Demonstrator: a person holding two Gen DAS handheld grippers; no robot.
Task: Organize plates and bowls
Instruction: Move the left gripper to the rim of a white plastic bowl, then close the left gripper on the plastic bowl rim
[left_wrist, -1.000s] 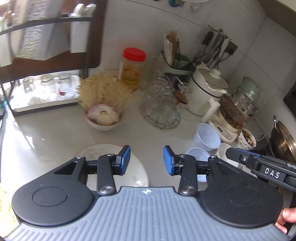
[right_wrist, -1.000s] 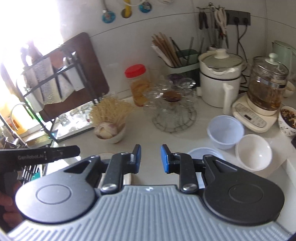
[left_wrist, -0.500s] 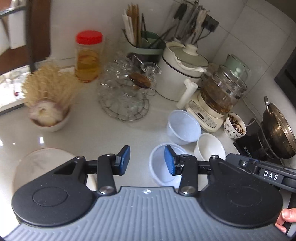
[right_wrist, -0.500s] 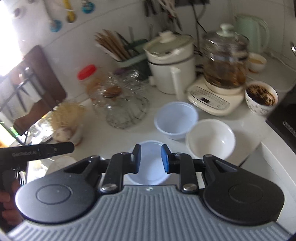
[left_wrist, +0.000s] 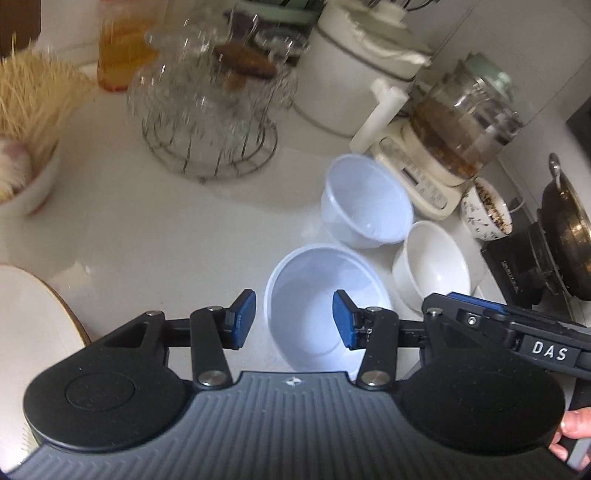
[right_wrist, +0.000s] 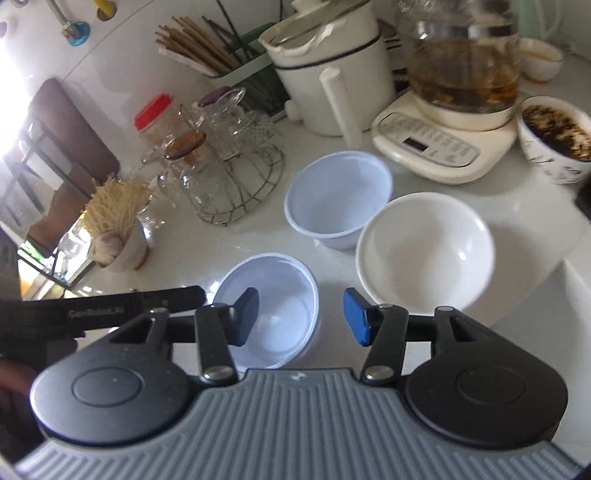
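Near bowl now lies beneath both tongs, left and right, opening, gripping nothing

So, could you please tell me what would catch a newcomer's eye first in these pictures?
Three empty bowls cluster mid-counter: the near pale blue bowl, a second blue bowl behind it, and a white bowl to its right. Both the left gripper and right gripper hover over them, jaws opening, holding nothing.
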